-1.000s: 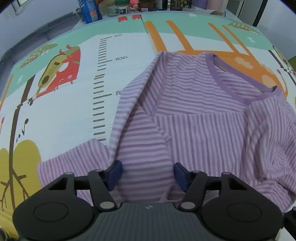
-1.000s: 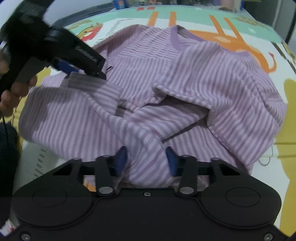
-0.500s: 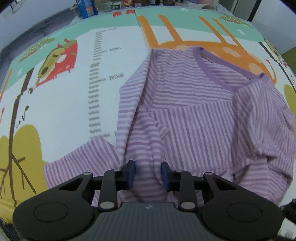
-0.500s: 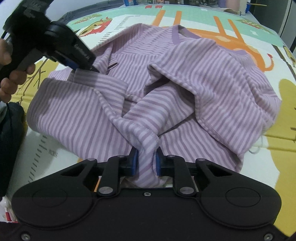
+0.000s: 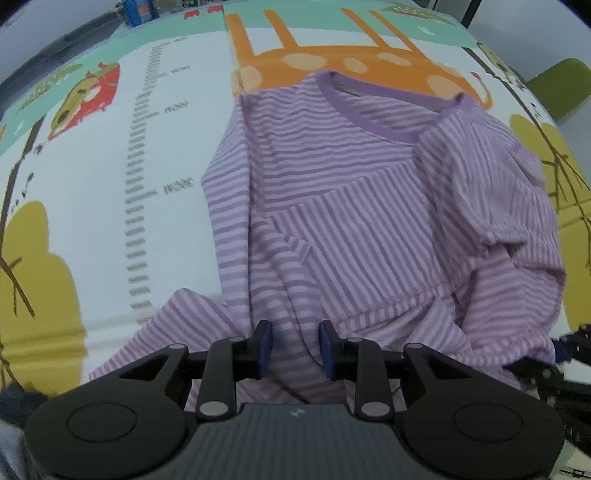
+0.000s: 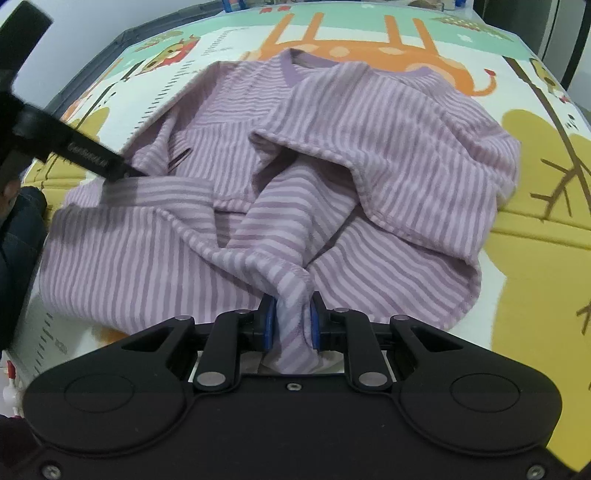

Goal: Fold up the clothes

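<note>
Shirt (image 5: 362,221) on play mat (image 5: 92,184), collar (image 5: 369,122) at far side, bottles (image 5: 140,9) beyond mat

text: none legible | ruler marks on play mat (image 5: 177,186): blurred

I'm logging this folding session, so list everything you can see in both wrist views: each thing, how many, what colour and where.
Shirt: one, purple and pink stripes with a plain purple collar, lying rumpled on the mat, its near edge pinched at two spots.
Play mat: one, white, teal and mustard with an orange giraffe and a printed ruler, under the shirt.
Containers: a few at the mat's far edge, one blue; too small to count.
Chair: one, green, beyond the mat's right edge.
Left gripper: one, black with blue pads, shut on the shirt.
Right gripper: one, black with blue pads, shut on the shirt.
</note>
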The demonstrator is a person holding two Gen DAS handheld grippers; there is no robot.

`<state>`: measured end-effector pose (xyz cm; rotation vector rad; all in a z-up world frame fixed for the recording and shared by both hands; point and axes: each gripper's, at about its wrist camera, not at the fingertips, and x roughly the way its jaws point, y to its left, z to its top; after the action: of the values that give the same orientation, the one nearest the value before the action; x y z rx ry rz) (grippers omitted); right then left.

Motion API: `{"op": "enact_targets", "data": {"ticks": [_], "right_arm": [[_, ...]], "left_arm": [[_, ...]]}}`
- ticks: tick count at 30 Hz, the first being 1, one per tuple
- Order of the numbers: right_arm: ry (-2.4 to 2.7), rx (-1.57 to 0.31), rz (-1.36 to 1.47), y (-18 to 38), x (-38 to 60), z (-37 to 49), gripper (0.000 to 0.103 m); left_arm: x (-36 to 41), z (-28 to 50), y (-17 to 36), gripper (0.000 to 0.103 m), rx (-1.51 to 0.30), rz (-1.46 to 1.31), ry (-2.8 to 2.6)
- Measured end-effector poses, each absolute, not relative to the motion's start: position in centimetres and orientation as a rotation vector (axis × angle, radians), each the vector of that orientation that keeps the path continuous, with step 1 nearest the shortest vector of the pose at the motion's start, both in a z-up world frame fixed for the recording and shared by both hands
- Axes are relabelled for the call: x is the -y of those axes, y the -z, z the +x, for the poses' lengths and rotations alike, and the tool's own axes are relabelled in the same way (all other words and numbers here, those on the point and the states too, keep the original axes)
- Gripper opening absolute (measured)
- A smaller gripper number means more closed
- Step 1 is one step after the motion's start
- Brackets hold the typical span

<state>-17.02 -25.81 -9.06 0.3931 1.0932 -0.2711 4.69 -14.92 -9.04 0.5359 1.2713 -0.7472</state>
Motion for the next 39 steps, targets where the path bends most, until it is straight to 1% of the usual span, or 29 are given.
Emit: {"op": "enact_targets", "data": {"ticks": [12, 15, 17, 18, 20, 21, 23, 27, 29, 31, 35, 39], "right_arm": [[0.301, -1.094, 0.416, 9.0, 28.3, -20.9, 0.018], [0.319, -1.095, 0.416, 9.1, 29.0, -21.8, 0.020], [0.314, -1.085, 0.419, 8.9, 29.3, -22.4, 0.021], [0.309, -1.073, 0.416, 8.6, 29.3, -22.6, 0.024], [0.322, -1.051, 0.408, 7.9, 29.1, -23.2, 0.032], [0.331, -1.039, 0.403, 7.5, 29.0, -23.4, 0.035], [0.348, -1.014, 0.396, 6.6, 28.7, -23.7, 0.039], [0.360, -0.968, 0.387, 4.8, 27.9, -24.0, 0.041], [0.356, -0.940, 0.373, 3.7, 27.1, -24.0, 0.042], [0.338, -0.902, 0.368, 2.5, 26.3, -24.1, 0.046], [0.294, -0.858, 0.341, 0.6, 24.5, -23.7, 0.050], [0.246, -0.869, 0.325, 0.4, 22.6, -22.5, 0.050]], "left_arm": [[14.5, 0.1, 8.9, 0.030, -1.326, 0.489, 0.806], [14.5, -0.4, 8.8, 0.032, -1.328, 0.461, 0.814], [14.3, -0.6, 8.6, 0.035, -1.315, 0.451, 0.807], [14.2, -0.5, 8.5, 0.036, -1.310, 0.445, 0.804], [13.8, -0.4, 8.1, 0.044, -1.304, 0.429, 0.807], [13.6, -0.4, 7.9, 0.046, -1.301, 0.424, 0.807], [13.2, -0.4, 7.4, 0.056, -1.289, 0.417, 0.806], [12.3, -0.5, 6.4, 0.062, -1.261, 0.410, 0.802], [11.8, -0.5, 5.8, 0.068, -1.250, 0.398, 0.794], [11.2, -0.6, 5.3, 0.069, -1.234, 0.393, 0.791], [10.2, -0.8, 4.7, 0.076, -1.226, 0.393, 0.814], [9.6, -1.5, 5.0, 0.077, -1.231, 0.409, 0.819]]}}
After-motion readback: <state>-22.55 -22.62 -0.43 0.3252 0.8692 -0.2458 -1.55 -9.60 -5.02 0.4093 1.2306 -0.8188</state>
